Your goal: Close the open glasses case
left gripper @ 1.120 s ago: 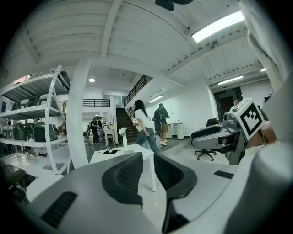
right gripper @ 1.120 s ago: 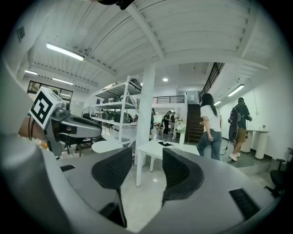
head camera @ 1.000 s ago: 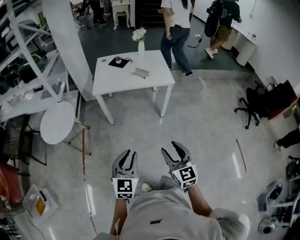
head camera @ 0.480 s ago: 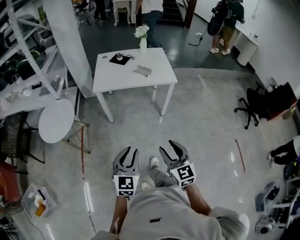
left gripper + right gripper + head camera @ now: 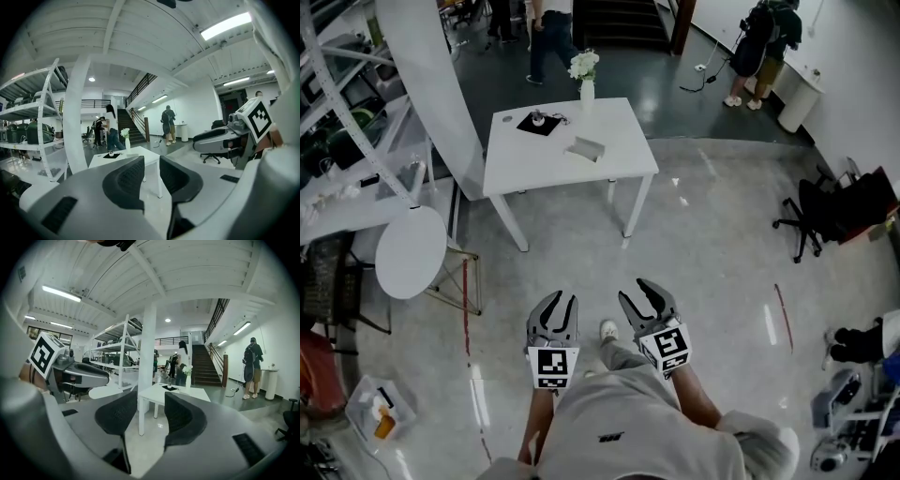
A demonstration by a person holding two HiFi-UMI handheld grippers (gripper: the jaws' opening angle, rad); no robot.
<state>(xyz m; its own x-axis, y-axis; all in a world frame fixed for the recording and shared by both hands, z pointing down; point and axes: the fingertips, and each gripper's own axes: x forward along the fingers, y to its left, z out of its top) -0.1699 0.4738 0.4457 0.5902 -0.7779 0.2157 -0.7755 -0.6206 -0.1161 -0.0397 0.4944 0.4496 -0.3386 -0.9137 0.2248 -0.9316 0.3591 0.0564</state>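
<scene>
Presently left tool (image 5: 557,307) and right tool (image 5: 637,298) hang released, empty, close to the body, likely for the approach. Glasses case (image 5: 584,147), seemingly the grey item, lies well ahead on table (image 5: 623,167).

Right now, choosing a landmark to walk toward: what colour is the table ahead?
White; the table shows best in the head view.

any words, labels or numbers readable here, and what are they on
No readable words or numbers in any view.
Cubes on the left gripper and right gripper: square black-and-white marker patterns only, no letters.
Small dark logo on the person's shirt: too small to read.
</scene>
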